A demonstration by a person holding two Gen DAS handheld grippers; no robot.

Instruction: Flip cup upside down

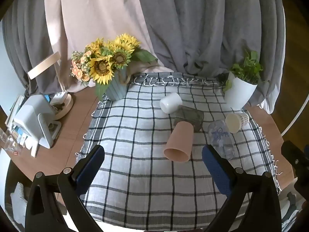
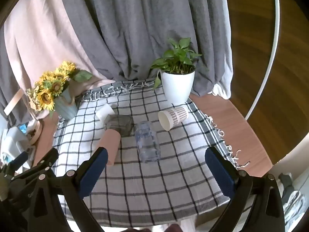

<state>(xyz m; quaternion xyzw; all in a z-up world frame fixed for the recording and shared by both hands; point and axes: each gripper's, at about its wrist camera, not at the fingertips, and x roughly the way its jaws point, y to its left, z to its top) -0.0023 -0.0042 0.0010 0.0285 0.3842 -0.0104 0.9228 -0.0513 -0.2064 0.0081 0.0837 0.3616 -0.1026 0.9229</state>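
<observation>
Five cups lie on their sides on the checked cloth (image 1: 135, 135) that covers the wooden counter (image 1: 77, 119). The pink cup (image 1: 179, 143) is nearest, its open mouth turned toward the cameras. Just beside it on the right lies a clear glass cup (image 1: 221, 139) with blue writing. Behind the pink cup is a dark glass cup (image 1: 189, 117), touching it or nearly so, and farther back a white cup (image 1: 171, 102). A paper cup (image 1: 236, 121) with a grey pattern lies to the right, near the white plant pot (image 1: 238, 92).

The right wrist view shows the pattern on the paper cup (image 2: 173, 117) and the writing on the clear glass cup (image 2: 147, 142) more plainly. There the pink cup (image 2: 110, 145) is partly hidden behind a finger of the gripper, and the white cup (image 2: 104, 112) is half covered by the dark glass cup (image 2: 119, 124). Only the left wrist view shows fully the white devices (image 1: 36, 119) at the left side of the counter, and the sunflowers in a blue vase (image 1: 108, 67).

The writing on the glass is too blurred to read.

The left gripper (image 1: 153, 169) has its fingers wide apart, holds nothing, and is above the cloth in front of the pink cup. The right gripper (image 2: 156, 171) is also wide apart and empty, in front of the clear glass cup.
</observation>
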